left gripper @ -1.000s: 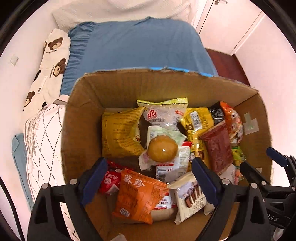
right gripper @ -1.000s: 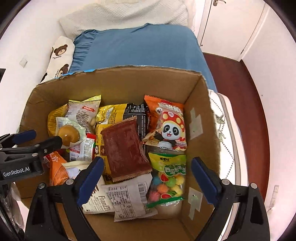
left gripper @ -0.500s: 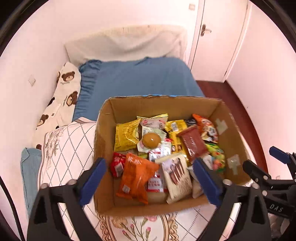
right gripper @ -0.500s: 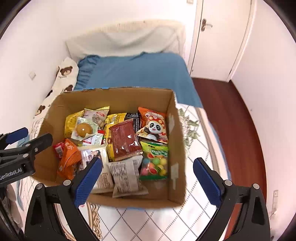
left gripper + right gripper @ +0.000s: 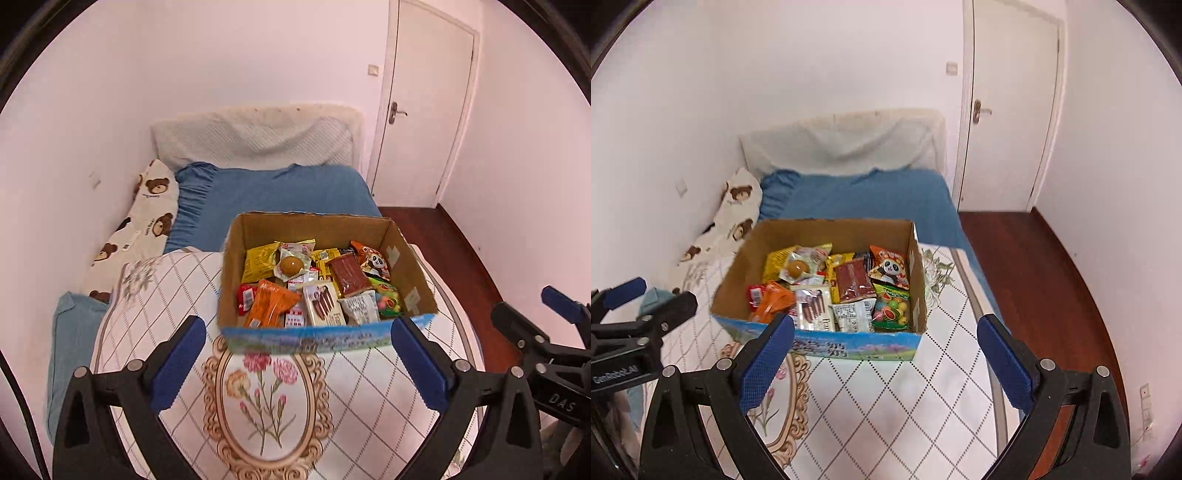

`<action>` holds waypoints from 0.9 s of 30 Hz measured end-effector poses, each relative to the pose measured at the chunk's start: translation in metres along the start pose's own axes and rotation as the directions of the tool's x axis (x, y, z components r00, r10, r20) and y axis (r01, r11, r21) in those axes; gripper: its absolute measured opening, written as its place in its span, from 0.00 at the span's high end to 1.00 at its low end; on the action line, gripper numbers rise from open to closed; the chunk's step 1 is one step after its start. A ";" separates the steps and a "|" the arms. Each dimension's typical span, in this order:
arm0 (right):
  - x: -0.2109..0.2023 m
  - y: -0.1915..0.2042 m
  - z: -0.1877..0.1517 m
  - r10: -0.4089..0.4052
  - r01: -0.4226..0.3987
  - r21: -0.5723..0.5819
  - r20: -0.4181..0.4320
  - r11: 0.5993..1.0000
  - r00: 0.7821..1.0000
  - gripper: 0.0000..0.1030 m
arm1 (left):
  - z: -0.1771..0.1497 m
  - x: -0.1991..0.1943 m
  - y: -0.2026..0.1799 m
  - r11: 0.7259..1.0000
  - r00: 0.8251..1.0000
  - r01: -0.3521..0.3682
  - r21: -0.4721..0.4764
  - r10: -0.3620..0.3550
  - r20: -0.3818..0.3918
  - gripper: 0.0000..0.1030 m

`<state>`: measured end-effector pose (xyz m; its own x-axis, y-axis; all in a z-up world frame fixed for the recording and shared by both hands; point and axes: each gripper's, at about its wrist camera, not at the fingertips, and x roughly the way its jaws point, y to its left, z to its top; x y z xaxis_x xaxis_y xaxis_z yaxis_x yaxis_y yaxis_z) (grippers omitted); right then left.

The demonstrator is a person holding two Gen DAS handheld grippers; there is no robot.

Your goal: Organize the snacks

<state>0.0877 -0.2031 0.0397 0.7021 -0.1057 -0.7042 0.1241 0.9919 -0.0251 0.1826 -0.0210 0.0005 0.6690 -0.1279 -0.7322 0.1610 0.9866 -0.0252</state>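
Because the snacks lie all together in the cardboard box (image 5: pixel 413 273) on the quilted bedspread (image 5: pixel 159 288), I hold my left gripper (image 5: pixel 295 360) and my right gripper (image 5: pixel 886 356) above and in front of it, both wide open and holding nothing. Inside, the orange packet (image 5: pixel 271 302), the panda packet (image 5: pixel 892 267) and the dark red packet (image 5: pixel 853 282) overlap, so 1 covers another. Near me, the box wall stands between my fingers and them.

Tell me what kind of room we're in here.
Most likely a small bedroom. A bed with a blue sheet and a teddy-bear pillow sits against the wall, beside a closed white door. The cardboard box of snacks rests on the quilt, both grippers open.
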 end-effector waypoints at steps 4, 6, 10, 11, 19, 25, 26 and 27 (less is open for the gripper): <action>-0.043 0.003 -0.009 -0.006 0.007 -0.005 0.060 1.000 0.998 0.01 | -0.016 -0.035 0.001 0.999 0.998 -0.041 -0.003 0.041 0.050 0.00; -0.066 0.003 -0.015 -0.006 0.006 0.000 0.086 1.000 0.996 0.01 | -0.023 -0.053 0.003 0.998 0.996 -0.055 -0.006 0.055 0.072 0.00; -0.099 0.004 -0.024 -0.001 0.001 0.000 0.118 1.000 0.993 0.00 | -0.033 -0.080 0.009 0.998 0.993 -0.054 -0.022 0.056 0.101 0.00; -0.106 0.005 -0.025 -0.003 0.003 -0.005 0.124 1.000 0.992 0.00 | -0.036 -0.087 0.009 0.998 0.993 -0.054 -0.021 0.056 0.107 0.00; -0.140 0.012 -0.036 0.016 -0.014 -0.016 0.155 1.000 0.988 0.00 | -0.049 -0.121 0.010 0.998 0.989 -0.053 -0.024 0.056 0.134 0.00; -0.146 0.013 -0.039 0.019 -0.016 -0.019 0.158 1.000 0.987 0.00 | -0.054 -0.121 0.011 0.998 0.990 -0.054 -0.028 0.058 0.125 0.00; -0.145 0.013 -0.039 0.021 -0.018 -0.020 0.157 1.000 0.987 0.00 | -0.055 -0.120 0.010 0.998 0.991 -0.054 -0.029 0.058 0.124 0.00; -0.144 0.013 -0.039 0.021 -0.018 -0.021 0.157 1.000 0.987 0.00 | -0.055 -0.118 0.010 0.998 0.991 -0.056 -0.029 0.059 0.120 0.00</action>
<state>-0.0390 -0.1720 0.1128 0.8060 -0.0943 -0.5844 0.0965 0.9950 -0.0275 0.0655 0.0092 0.0488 0.7593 -0.0806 -0.6457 0.1025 0.9947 -0.0037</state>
